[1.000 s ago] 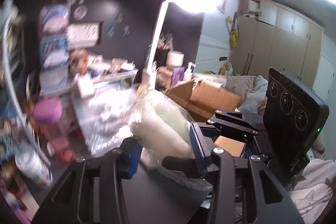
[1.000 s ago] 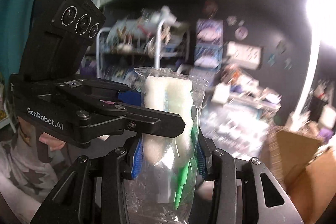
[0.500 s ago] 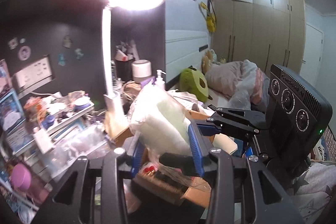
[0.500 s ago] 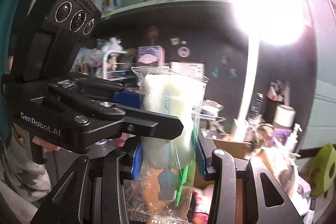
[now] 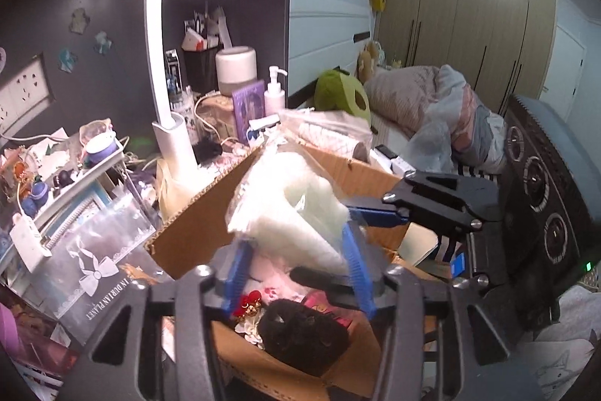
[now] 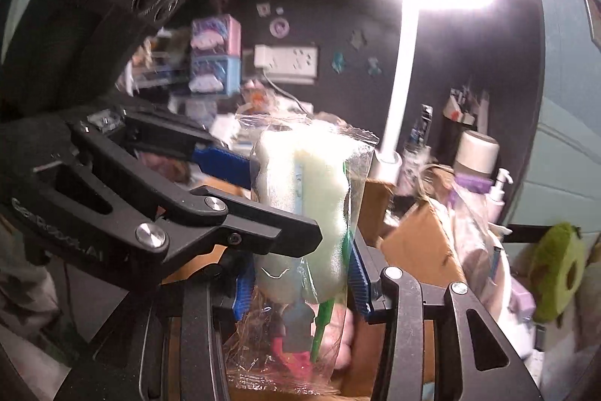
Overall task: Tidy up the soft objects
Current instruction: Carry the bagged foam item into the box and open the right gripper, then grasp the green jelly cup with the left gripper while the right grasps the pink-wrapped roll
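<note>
Your right gripper (image 6: 298,279) squeezes the clear bag of white sponge (image 6: 300,205), holding it up over the open cardboard box (image 5: 199,232). Your left gripper (image 5: 296,269) has just been opening; the bag sits between its blue pads, but you cannot tell if they press it.

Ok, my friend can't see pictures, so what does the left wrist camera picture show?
A clear plastic bag of white sponge sits between the blue pads of the left gripper, whose jaws have just been opening, while the right gripper reaches in from the right. Below is an open cardboard box with a fuzzy black thing inside.
</note>
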Tool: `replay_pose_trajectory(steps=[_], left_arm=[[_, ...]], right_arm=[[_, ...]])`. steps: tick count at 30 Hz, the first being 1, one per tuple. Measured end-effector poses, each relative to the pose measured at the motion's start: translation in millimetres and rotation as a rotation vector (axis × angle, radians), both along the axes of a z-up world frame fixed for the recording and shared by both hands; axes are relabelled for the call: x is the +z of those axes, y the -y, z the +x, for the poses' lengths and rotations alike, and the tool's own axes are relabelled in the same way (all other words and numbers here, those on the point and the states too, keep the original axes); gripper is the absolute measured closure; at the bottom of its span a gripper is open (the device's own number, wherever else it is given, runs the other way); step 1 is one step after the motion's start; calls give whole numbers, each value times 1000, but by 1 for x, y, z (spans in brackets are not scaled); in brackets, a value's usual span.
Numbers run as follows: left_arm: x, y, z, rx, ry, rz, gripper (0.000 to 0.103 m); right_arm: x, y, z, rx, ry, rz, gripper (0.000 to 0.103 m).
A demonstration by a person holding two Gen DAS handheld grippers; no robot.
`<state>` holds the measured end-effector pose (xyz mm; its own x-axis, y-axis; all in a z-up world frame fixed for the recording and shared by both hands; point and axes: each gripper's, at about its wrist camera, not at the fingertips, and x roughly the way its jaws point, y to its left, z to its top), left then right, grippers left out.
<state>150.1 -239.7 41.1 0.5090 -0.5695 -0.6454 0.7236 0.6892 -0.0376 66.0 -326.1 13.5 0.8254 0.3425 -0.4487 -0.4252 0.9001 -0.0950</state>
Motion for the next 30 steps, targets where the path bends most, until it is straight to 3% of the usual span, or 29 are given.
replay_pose_trajectory(steps=[1,3,7,19,24,30], left_arm=[[-1,1,0,1,1,5,41],[-2,0,-2,5,10,8,34],[-1,-9,-7,29,49,16,29],[18,-100,-35,179,125,-77,22],[15,-152,-49,298,172,-65,22],[-6,-218,-60,410,164,-69,21]], right_arm=[[-2,-1,0,-9,-2,-27,64],[-5,-3,0,-23,-7,-65,59],[-7,-5,2,-36,-19,-88,39],[20,-35,-23,18,28,-63,39],[31,-72,-36,102,41,-32,39],[28,-131,-43,200,15,-39,39]])
